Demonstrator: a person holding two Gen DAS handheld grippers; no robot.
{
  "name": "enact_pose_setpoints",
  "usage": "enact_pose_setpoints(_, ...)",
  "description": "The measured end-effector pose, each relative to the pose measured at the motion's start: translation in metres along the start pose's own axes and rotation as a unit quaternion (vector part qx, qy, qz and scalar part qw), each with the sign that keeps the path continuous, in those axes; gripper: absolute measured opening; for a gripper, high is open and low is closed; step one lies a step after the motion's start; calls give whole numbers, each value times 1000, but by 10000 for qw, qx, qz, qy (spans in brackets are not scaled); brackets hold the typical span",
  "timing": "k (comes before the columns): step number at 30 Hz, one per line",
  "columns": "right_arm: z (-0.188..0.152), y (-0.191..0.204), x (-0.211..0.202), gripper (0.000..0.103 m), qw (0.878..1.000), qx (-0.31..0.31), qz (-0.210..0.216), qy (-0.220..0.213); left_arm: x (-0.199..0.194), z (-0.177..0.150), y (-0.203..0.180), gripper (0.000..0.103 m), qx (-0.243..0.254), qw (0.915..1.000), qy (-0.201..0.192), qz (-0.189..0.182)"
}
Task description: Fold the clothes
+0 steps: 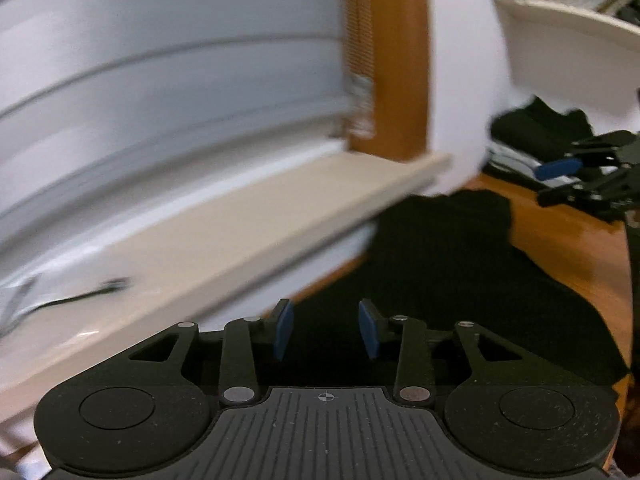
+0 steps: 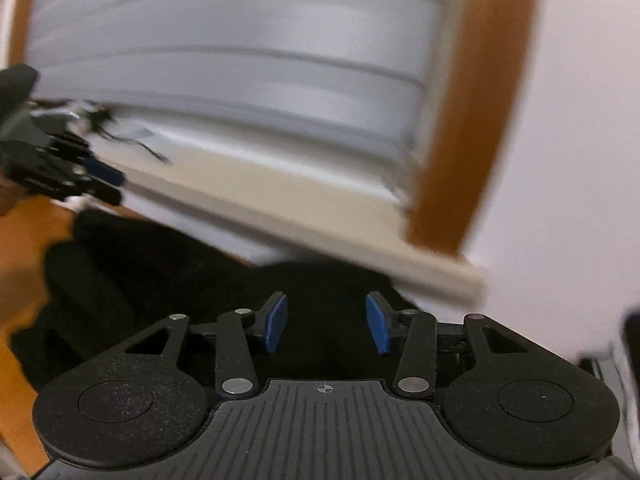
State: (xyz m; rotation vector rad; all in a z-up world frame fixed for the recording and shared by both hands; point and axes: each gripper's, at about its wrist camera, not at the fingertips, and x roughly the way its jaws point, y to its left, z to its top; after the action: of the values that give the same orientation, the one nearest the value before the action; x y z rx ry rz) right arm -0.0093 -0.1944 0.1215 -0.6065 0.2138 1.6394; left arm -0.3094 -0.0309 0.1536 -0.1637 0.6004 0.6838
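A black garment (image 1: 460, 264) lies spread on the orange wooden table (image 1: 568, 236); it also shows in the right wrist view (image 2: 168, 272). My left gripper (image 1: 326, 330) is open and empty, its blue pads (image 1: 283, 330) just above the garment's near part. My right gripper (image 2: 326, 324) is open and empty, over the garment near the window sill. The right gripper shows at the right of the left wrist view (image 1: 580, 176), and the left gripper at the left of the right wrist view (image 2: 80, 172). Both views are motion-blurred.
A beige window sill (image 1: 248, 216) with a white shutter (image 1: 168, 72) and an orange frame (image 1: 396, 60) runs along the table's far side. More dark clothes (image 1: 540, 124) are piled at the back right under a white shelf (image 1: 568, 40).
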Motion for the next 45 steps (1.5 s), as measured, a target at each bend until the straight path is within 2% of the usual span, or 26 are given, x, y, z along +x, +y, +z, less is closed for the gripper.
enact_pose_setpoints(4, -50, -46, 8, 51, 9979, 441, -260, 385, 44, 6, -43, 42, 197, 9988, 102, -437)
enact_pose_setpoints(9, -102, -79, 26, 51, 9921, 932, -317, 773, 89, 19, -85, 45, 415, 9958, 138, -804)
enact_pose_setpoints(13, -120, -84, 35, 52, 9892, 1184, -168, 848, 109, 27, -116, 56, 596, 9927, 96, -1046)
enact_pose_setpoints(16, -123, -80, 45, 52, 9875, 1331, -36, 840, 122, 31, -135, 57, 736, 9906, 106, -1147)
enact_pose_setpoints(18, -125, -80, 50, 52, 9861, 1441, 72, 821, 135, 31, -140, 55, 810, 9918, 162, -980)
enact_pose_setpoints(20, -127, -79, 57, 52, 9851, 1506, 173, 814, 148, 30, -144, 38, 883, 9926, 219, -806)
enact_pose_setpoints(21, -125, -77, 62, 52, 9859, 1462, 153, 798, 149, 30, -142, 15, 856, 9935, 164, -728)
enact_pose_setpoints(22, -123, -74, 67, 52, 9868, 1415, 131, 780, 150, 30, -138, 3, 824, 9944, 101, -650)
enact_pose_setpoints(24, -121, -70, 73, 49, 9891, 1287, 92, 702, 141, 32, -128, 3, 649, 9962, -147, -567)
enact_pose_setpoints(25, -121, -70, 75, 42, 9894, 1288, 97, 666, 135, 33, -123, 3, 606, 9966, -248, -503)
enact_pose_setpoints(26, -120, -70, 77, 25, 9896, 1287, 105, 631, 129, 36, -118, 3, 566, 9969, -358, -422)
enact_pose_setpoints(28, -117, -71, 80, 8, 9897, 1273, 188, 629, 113, 41, -104, 3, 417, 9970, -572, -298)
enact_pose_setpoints(31, -108, -71, 81, 6, 9928, 1052, -167, 547, 88, 51, -85, 3, 258, 9959, -857, -146)
enact_pose_setpoints(37, -55, -105, 49, 5, 9880, 734, -1343, -228, 40, 71, -54, 3, 62, 9907, -1352, 95)
enact_pose_setpoints(40, -20, -126, 23, 5, 9763, 548, -2008, -599, 18, 78, -43, 3, 13, 9880, -1536, 143)
enact_pose_setpoints(43, 13, -139, -7, 5, 9560, 128, -2714, -1111, 4, 80, -39, 3, 14, 9865, -1630, 180)
enact_pose_setpoints(45, 29, -141, -16, 5, 9457, -292, -2954, -1323, 2, 77, -41, 3, 52, 9877, -1555, 133)
